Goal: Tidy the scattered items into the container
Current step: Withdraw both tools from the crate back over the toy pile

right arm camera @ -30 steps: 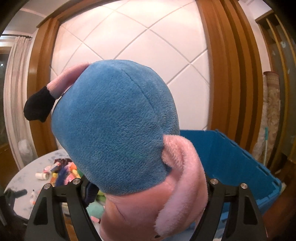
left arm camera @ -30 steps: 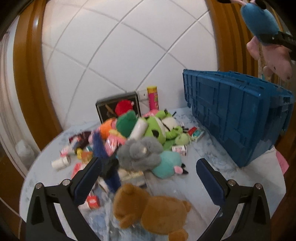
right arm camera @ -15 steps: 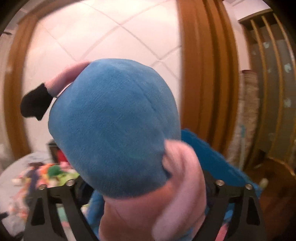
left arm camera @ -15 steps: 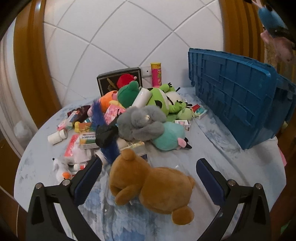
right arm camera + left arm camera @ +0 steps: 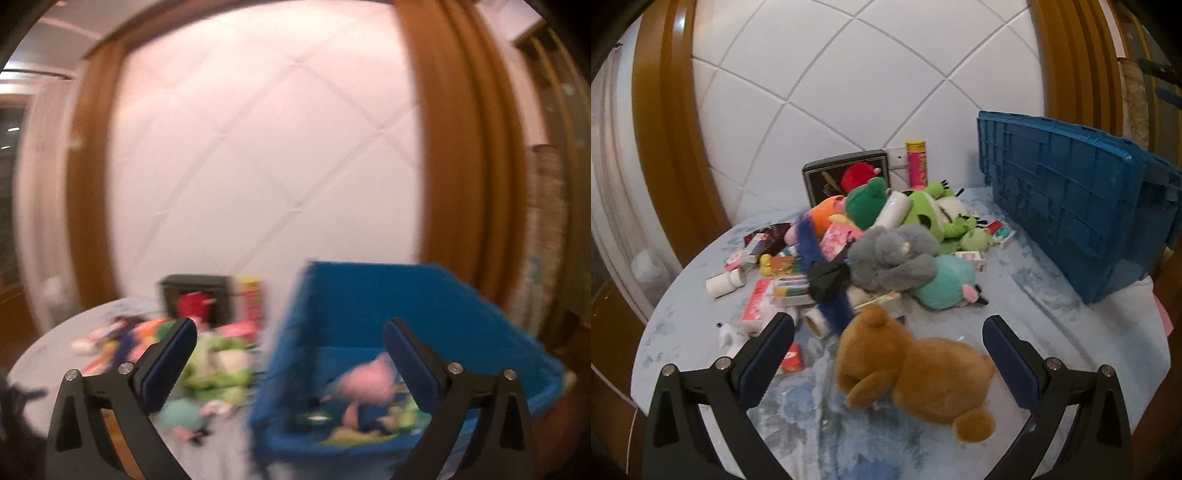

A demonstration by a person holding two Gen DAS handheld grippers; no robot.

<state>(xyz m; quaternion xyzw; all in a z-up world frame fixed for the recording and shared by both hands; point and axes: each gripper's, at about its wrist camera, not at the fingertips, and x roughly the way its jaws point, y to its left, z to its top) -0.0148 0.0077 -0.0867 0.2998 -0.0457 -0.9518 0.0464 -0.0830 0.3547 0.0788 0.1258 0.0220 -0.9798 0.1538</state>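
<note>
The right view is all motion blur, so what's in the blue container (image 5: 369, 306) on the desk (image 5: 1052, 314) is mush besides a pink plush (image 5: 365, 382). Right hand-held gripper (image 5: 288, 354) is opening with nothing between its jaws. Left hand-held gripper (image 5: 886, 343) is spread wide over the brown teddy bear (image 5: 916, 373), lying lengthwise toward lower right, its underside hidden.

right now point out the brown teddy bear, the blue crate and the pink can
brown teddy bear (image 5: 923, 373), left wrist view, on its back
blue crate (image 5: 1067, 206), left wrist view, on its ribbed side wall
pink can (image 5: 917, 168), left wrist view, mid body
</note>
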